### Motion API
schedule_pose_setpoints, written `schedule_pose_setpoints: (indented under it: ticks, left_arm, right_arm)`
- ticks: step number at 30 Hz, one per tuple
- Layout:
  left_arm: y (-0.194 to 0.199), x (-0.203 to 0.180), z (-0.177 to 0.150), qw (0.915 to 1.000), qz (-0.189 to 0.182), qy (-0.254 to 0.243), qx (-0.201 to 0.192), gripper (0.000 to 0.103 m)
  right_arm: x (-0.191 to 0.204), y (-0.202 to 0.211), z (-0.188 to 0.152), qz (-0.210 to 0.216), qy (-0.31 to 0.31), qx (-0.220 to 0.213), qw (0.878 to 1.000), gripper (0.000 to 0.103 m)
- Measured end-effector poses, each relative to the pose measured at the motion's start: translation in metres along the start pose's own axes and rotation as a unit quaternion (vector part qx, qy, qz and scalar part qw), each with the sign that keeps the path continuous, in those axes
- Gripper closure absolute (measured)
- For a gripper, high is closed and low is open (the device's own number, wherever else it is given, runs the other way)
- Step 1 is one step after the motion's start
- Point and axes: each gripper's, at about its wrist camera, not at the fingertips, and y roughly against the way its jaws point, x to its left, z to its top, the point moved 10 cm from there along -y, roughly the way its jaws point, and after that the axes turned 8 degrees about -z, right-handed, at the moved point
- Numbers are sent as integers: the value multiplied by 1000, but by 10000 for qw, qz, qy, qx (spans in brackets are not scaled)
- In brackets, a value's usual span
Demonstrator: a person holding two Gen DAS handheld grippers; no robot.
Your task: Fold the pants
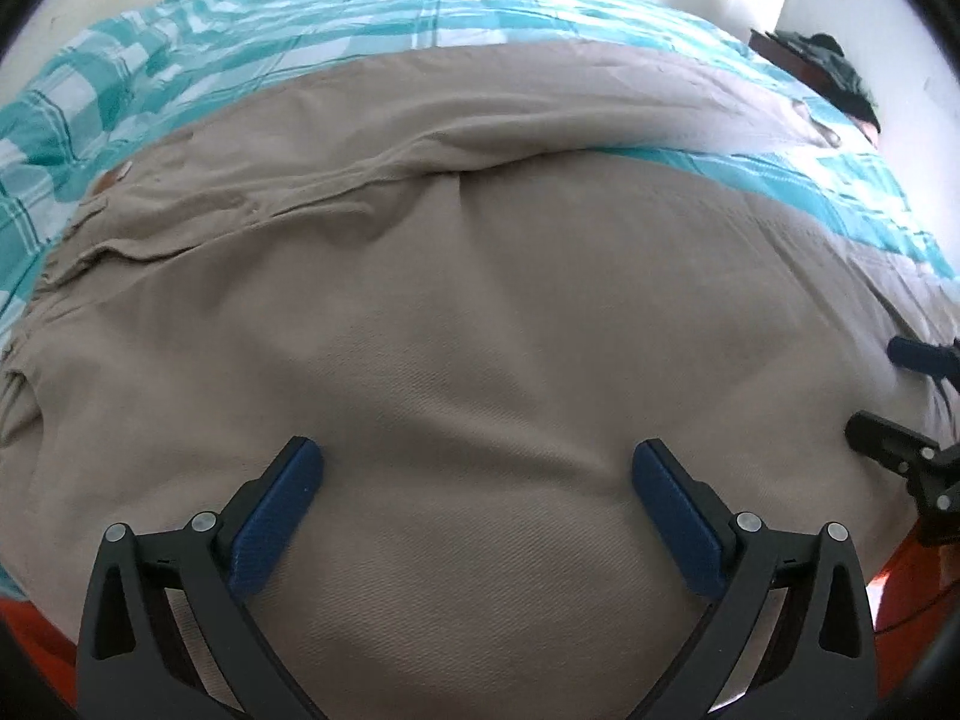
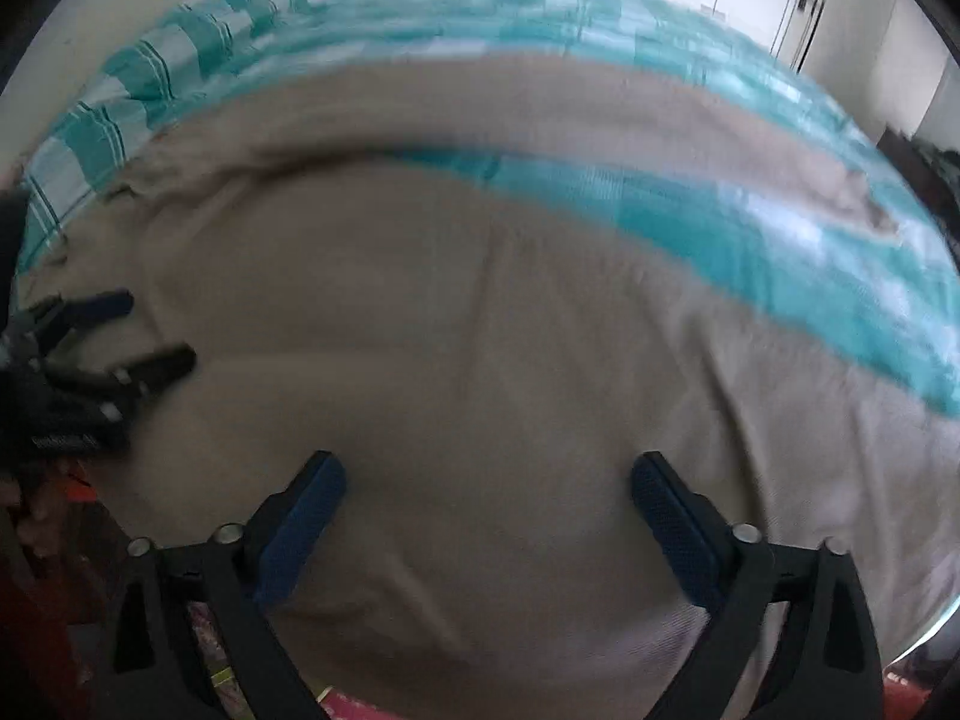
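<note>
1. From my left wrist camera I see the pants point(image 1: 480, 312) spread flat on a bed covered with a teal-and-white checked sheet point(image 1: 252, 42). They are khaki, a plain woven cloth with a fine diagonal rib.
2. The waistband end lies toward the left of that view, where a small brown patch or button point(image 1: 108, 179) shows near the edge. A seam runs across the middle and bunches into a few soft ridges.
3. The two legs run off to the right and part there — a wedge of the sheet shows between them. The far leg's hem point(image 1: 822, 129) lies near the bed's right edge.
4. My left gripper point(image 1: 477, 468) sits low over the near leg with its jaws spread wide. The blue pads point(image 1: 279, 516) have cloth beneath and between them, but they clamp nothing. Whether the tips press the fabric I cannot tell.
5. My right gripper point(image 2: 487, 483) is likewise wide open over the same leg, farther along toward the hems, and grips nothing. This view is blurred.
6. Each gripper shows at the edge of the other's view — both jaws apart.
7. A dark heap point(image 1: 834, 63) lies on some furniture beyond the bed's far right corner; I cannot tell what it is.
</note>
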Motion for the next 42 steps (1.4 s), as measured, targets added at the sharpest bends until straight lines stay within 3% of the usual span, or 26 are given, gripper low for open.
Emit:
schedule_pose_setpoints:
  ticks: [7, 13, 31, 34, 36, 39, 42]
  left_arm:
    - [-1, -4, -7, 9997, 174, -156, 48, 1]
    - [-1, -3, -8, 9994, 109, -135, 291, 1]
    - [-1, -2, -9, 9998, 66, -185, 88, 1]
    - [-2, -2, -8, 9998, 70, -162, 137, 1]
    - [-2, -2, -7, 9997, 95, -131, 188, 1]
    - [-3, -2, -7, 9995, 84, -138, 265, 1]
    - [-2, -1, -6, 9993, -35, -149, 346, 1]
  right_arm:
    - [-1, -8, -9, 45, -61, -133, 9999, 0]
    - [-2, -8, -7, 12, -54, -7, 10000, 0]
    - [-2, -13, 0, -72, -223, 442, 9987, 0]
    - [-2, 0, 8, -80, -375, 228, 9990, 0]
    - [2, 10, 13, 161, -561, 15, 9983, 0]
    - [11, 5, 11, 362, -119, 161, 9991, 0]
    - [-12, 1, 1, 410, 298, 179, 9986, 1]
